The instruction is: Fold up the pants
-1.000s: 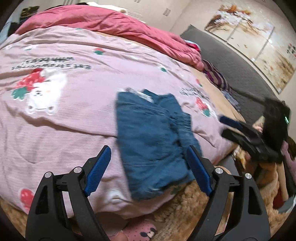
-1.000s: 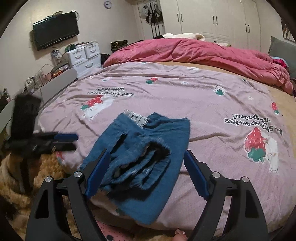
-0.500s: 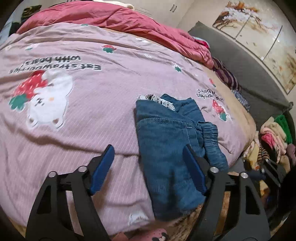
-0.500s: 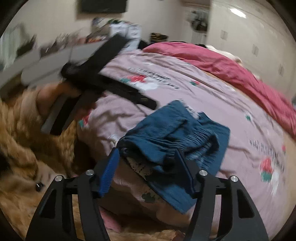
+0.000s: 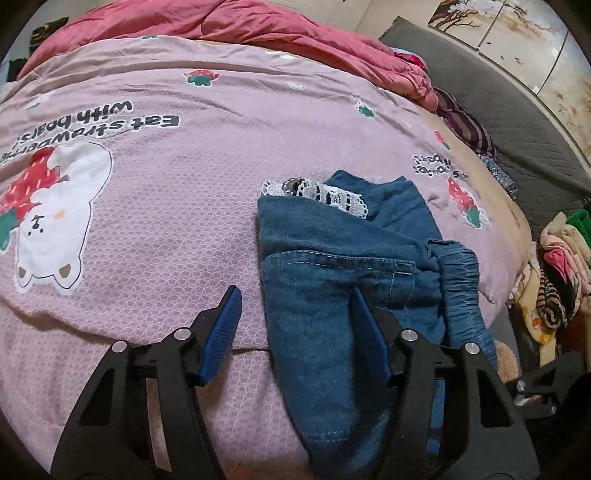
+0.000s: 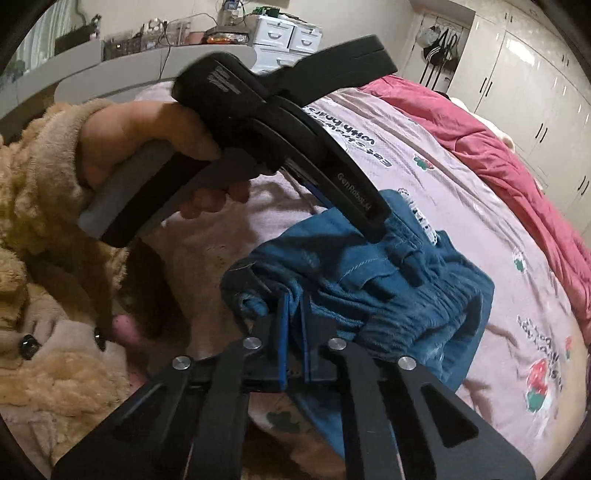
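Note:
Folded blue denim pants (image 5: 332, 280) with a white lace trim (image 5: 325, 194) lie on the pink strawberry bedspread (image 5: 166, 221) near the bed's edge. My left gripper (image 5: 295, 295) hovers low over the pants' left side, its jaws closing. The fabric's left edge lies between the blue pads (image 5: 225, 325), which do not press on it. In the right wrist view, my right gripper (image 6: 294, 306) is shut on the bunched near edge of the pants (image 6: 388, 295). A hand (image 6: 140, 140) in a fluffy beige sleeve holds the left gripper (image 6: 397, 254) above the pants.
A red duvet (image 5: 258, 33) is heaped at the far side of the bed. A grey headboard (image 5: 517, 122) and a pile of clothes (image 5: 554, 266) are at the right. White drawers (image 6: 288, 33) and a wardrobe (image 6: 517, 81) stand beyond the bed.
Both grippers came down and in toward the pants. The right gripper rolled and closed onto the pants' near edge. The left gripper's jaws narrowed over the left edge.

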`<state>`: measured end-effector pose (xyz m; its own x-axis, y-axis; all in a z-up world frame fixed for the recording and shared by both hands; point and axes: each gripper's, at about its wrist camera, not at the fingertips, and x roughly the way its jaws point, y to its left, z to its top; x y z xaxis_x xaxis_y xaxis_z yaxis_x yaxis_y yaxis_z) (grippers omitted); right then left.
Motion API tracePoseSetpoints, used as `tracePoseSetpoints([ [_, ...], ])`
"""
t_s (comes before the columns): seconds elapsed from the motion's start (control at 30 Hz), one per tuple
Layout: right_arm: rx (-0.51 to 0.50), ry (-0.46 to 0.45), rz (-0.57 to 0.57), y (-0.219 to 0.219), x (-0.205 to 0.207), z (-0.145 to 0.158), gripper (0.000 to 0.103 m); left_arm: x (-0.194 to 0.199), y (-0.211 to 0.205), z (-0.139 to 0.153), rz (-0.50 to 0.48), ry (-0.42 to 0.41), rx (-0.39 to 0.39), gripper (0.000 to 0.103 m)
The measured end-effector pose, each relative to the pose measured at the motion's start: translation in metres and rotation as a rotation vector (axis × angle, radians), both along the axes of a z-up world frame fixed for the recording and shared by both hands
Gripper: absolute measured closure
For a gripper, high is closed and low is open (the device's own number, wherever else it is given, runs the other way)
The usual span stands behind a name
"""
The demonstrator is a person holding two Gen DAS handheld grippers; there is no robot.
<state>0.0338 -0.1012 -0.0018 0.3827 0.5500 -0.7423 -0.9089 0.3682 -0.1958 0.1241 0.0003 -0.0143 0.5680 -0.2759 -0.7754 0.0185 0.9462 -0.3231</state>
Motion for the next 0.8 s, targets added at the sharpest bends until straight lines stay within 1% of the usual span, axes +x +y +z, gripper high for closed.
tracePoseSetpoints([
  [0.07, 0.014, 0.010, 0.018, -0.008, -0.006, 0.003, 0.098, 0.001, 0.001, -0.001, 0.000, -0.001, 0.001, 0.049],
  [0.17, -0.013, 0.034, 0.029, -0.014, -0.013, -0.004, 0.098, 0.002, 0.003, -0.003, 0.003, -0.001, -0.015, 0.047],
  [0.23, -0.027, 0.075, 0.012, -0.015, -0.013, -0.017, 0.098, 0.003, 0.002, -0.005, 0.003, -0.001, -0.019, 0.047],
  [0.3, -0.046, 0.142, -0.020, -0.015, -0.007, -0.031, 0.099, 0.003, 0.002, -0.005, 0.004, -0.003, -0.010, 0.047],
  [0.37, -0.103, 0.138, -0.065, -0.013, -0.007, -0.048, 0.099, 0.004, 0.002, -0.005, 0.007, -0.005, -0.006, 0.047],
  [0.4, -0.115, 0.157, -0.083, -0.013, -0.007, -0.055, 0.098, 0.003, 0.002, -0.005, 0.008, -0.004, -0.007, 0.047],
  [0.47, -0.060, 0.219, -0.097, -0.020, -0.009, -0.053, 0.098, 0.002, 0.002, -0.003, 0.007, -0.008, -0.006, 0.047],
  [0.5, -0.002, 0.258, -0.103, -0.028, -0.010, -0.046, 0.097, 0.001, 0.002, -0.002, 0.008, -0.010, -0.006, 0.047],
  [0.57, 0.081, 0.288, -0.134, -0.041, -0.010, -0.031, 0.090, 0.001, 0.003, -0.002, 0.011, -0.012, -0.009, 0.047],
  [0.63, 0.123, 0.289, -0.171, -0.052, -0.006, -0.019, 0.079, -0.001, 0.002, 0.000, 0.015, -0.019, -0.010, 0.047],
  [0.7, 0.159, 0.276, -0.226, -0.065, -0.001, -0.006, 0.075, -0.003, 0.002, 0.002, 0.017, -0.025, -0.010, 0.047],
  [0.77, 0.186, 0.261, -0.263, -0.076, 0.006, 0.003, 0.070, -0.007, 0.001, 0.005, 0.016, -0.034, -0.019, 0.047],
  [0.8, 0.195, 0.251, -0.279, -0.080, 0.007, 0.007, 0.065, -0.008, 0.001, 0.006, 0.015, -0.037, -0.019, 0.047],
])
